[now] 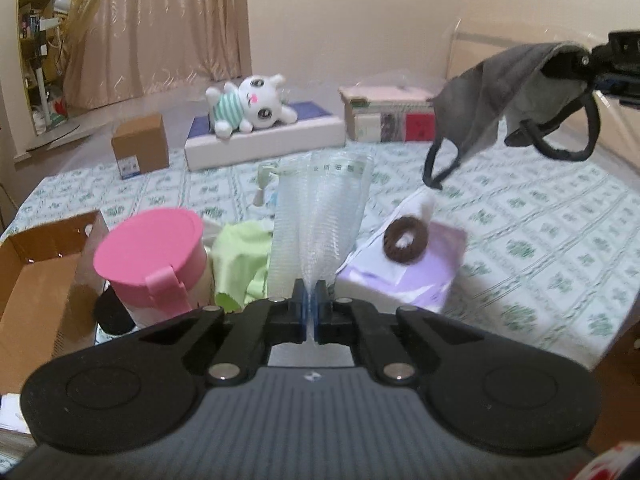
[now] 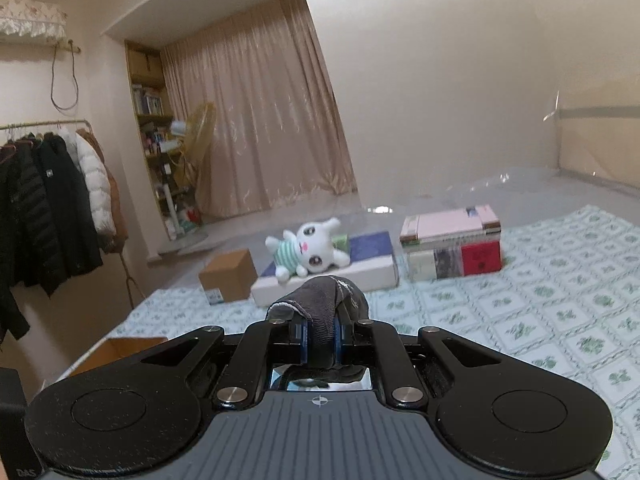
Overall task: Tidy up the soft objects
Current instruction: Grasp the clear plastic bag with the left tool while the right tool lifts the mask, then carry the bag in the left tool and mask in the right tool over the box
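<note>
Left fingers (image 1: 310, 304) pinch clear netting (image 1: 320, 216); only that view shows right fingers' (image 2: 320, 334) grey mask (image 1: 492, 96) dangling

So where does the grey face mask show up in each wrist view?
Left wrist: grey face mask hangs at upper right, above the bed, clamped in the right gripper.
Right wrist: bottom centre, bunched between the right gripper fingers, ear loops out of sight.
Shared landmark: white plush toy lying on the flat white box.
</note>
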Demonstrator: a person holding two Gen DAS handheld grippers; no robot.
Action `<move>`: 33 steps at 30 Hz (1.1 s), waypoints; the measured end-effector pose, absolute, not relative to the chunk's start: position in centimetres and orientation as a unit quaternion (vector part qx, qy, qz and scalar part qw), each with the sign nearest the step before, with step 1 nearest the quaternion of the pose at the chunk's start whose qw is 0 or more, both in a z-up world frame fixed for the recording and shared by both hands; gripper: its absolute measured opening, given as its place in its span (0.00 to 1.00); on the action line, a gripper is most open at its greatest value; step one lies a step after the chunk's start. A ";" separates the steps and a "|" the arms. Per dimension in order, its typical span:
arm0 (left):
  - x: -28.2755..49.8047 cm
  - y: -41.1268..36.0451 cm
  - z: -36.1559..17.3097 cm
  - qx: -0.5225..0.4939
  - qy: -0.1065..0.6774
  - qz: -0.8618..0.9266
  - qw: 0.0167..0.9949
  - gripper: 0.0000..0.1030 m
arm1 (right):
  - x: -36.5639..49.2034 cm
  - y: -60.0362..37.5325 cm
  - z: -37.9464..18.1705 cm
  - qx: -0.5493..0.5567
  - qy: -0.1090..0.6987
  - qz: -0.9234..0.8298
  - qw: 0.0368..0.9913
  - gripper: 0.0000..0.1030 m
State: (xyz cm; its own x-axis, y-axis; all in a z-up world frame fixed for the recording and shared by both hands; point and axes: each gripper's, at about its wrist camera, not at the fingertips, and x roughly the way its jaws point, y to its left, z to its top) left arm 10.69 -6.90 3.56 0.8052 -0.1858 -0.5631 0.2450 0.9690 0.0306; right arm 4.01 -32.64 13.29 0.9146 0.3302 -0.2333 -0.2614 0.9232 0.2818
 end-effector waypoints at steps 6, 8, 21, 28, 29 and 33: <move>8.1 -6.1 6.1 0.050 0.273 -0.129 0.952 0.02 | 1.4 -32.1 15.1 0.126 0.121 0.160 0.972 0.11; 7.2 -5.7 6.8 0.051 0.268 -0.130 0.953 0.02 | 0.7 -31.7 15.6 0.127 0.118 0.167 0.971 0.11; 2.6 0.3 9.9 0.046 0.249 -0.095 0.963 0.02 | -1.5 -25.1 17.4 0.124 0.125 0.248 0.953 0.11; 1.0 5.4 11.3 0.032 0.239 -0.053 0.969 0.02 | -1.2 -19.8 18.4 0.113 0.129 0.308 0.936 0.11; 0.9 6.2 11.5 0.031 0.238 -0.047 0.970 0.02 | -1.0 -18.9 18.6 0.112 0.130 0.318 0.932 0.11; 0.3 9.6 12.0 0.030 0.235 -0.018 0.971 0.02 | -0.2 -15.3 19.2 0.107 0.133 0.352 0.920 0.11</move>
State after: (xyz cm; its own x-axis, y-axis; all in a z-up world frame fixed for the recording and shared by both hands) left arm 0.32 9.55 12.04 0.8886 -0.0209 -0.4582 0.0495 0.9975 0.0504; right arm -0.23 -15.26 19.23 0.7173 0.6760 -0.1689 -0.6193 0.7297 0.2899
